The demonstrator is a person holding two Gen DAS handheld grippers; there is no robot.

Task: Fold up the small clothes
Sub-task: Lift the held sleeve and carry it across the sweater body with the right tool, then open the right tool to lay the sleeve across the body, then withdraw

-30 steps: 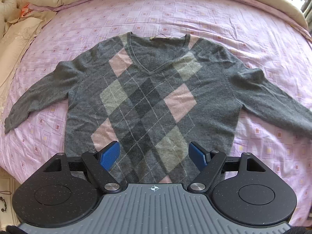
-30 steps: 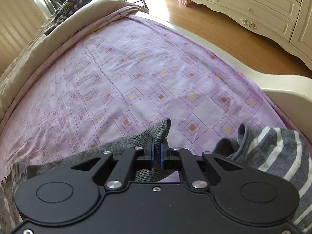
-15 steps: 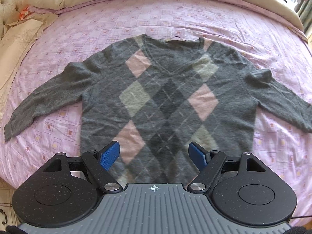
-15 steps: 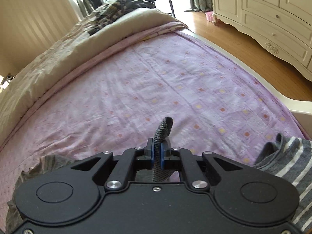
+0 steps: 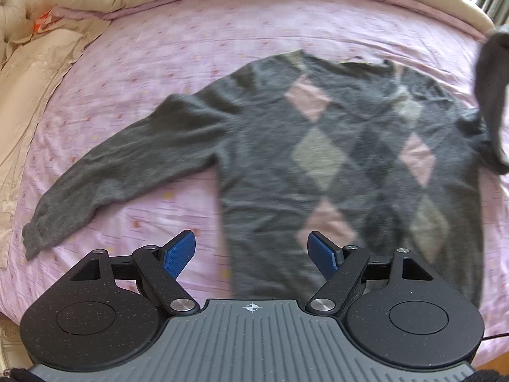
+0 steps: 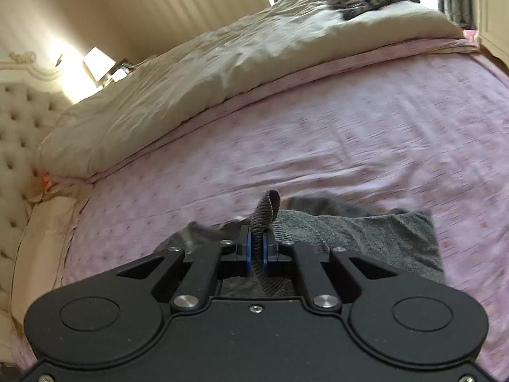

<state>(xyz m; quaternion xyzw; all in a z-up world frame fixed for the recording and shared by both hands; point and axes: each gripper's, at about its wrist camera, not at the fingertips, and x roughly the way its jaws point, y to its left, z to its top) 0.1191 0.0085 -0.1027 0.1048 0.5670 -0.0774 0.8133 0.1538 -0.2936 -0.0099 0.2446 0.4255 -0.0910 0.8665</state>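
Sweater lies face-up mid-bed on pink sheet, far sleeve lifted. Right gripper: jaws shut on sleeve cuff. Left gripper: jaws wide, empty, above hem. Risk: thin cuff pinch may slip w/ pull; unpinned body may drag, skewing fold.

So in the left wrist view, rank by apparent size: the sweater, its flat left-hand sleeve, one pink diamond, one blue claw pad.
1. Sweater, largest by far.
2. Sleeve.
3. Pink diamond and blue pad: they look much alike, and the pad sits far nearer the camera, so I would not rank these two.
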